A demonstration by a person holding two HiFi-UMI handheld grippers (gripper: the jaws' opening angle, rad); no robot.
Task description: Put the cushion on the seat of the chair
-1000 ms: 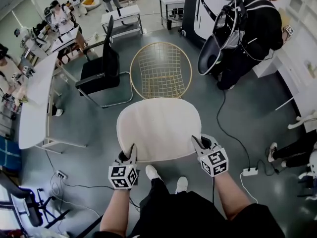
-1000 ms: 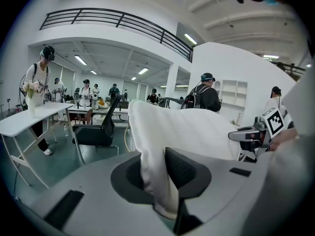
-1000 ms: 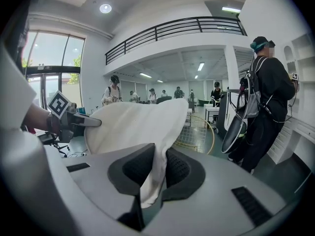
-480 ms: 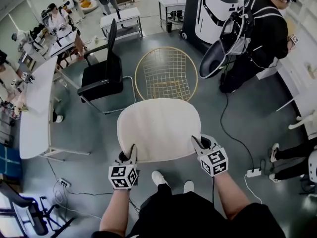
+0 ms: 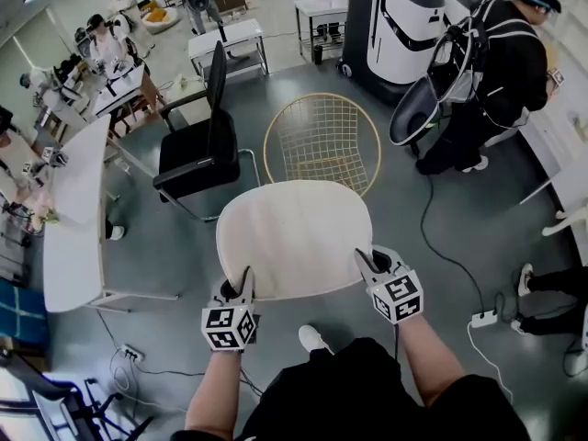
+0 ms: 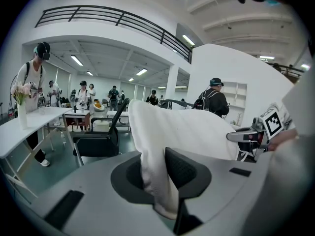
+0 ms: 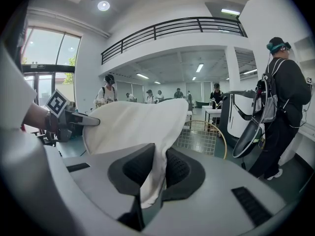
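A round cream cushion (image 5: 294, 237) hangs flat between my two grippers, above the grey floor. My left gripper (image 5: 244, 279) is shut on the cushion's near left edge, and my right gripper (image 5: 364, 263) is shut on its near right edge. In the left gripper view the cushion (image 6: 162, 146) is pinched between the dark pads. The right gripper view shows the cushion (image 7: 142, 127) clamped the same way. The gold wire chair (image 5: 323, 142) stands just beyond the cushion's far edge; its round mesh seat shows in the right gripper view as the chair (image 7: 204, 134).
A black office chair (image 5: 200, 145) stands left of the wire chair. A long white table (image 5: 69, 214) runs along the left. A person in black (image 5: 491, 72) with a backpack stands at the right by a white machine (image 5: 400, 26). Cables and a power strip (image 5: 484, 318) lie on the floor.
The cushion and both grippers have travelled forward together; the wire chair, the black chair and the floor have slid toward me and to the right in the head view. Both grips are unchanged.
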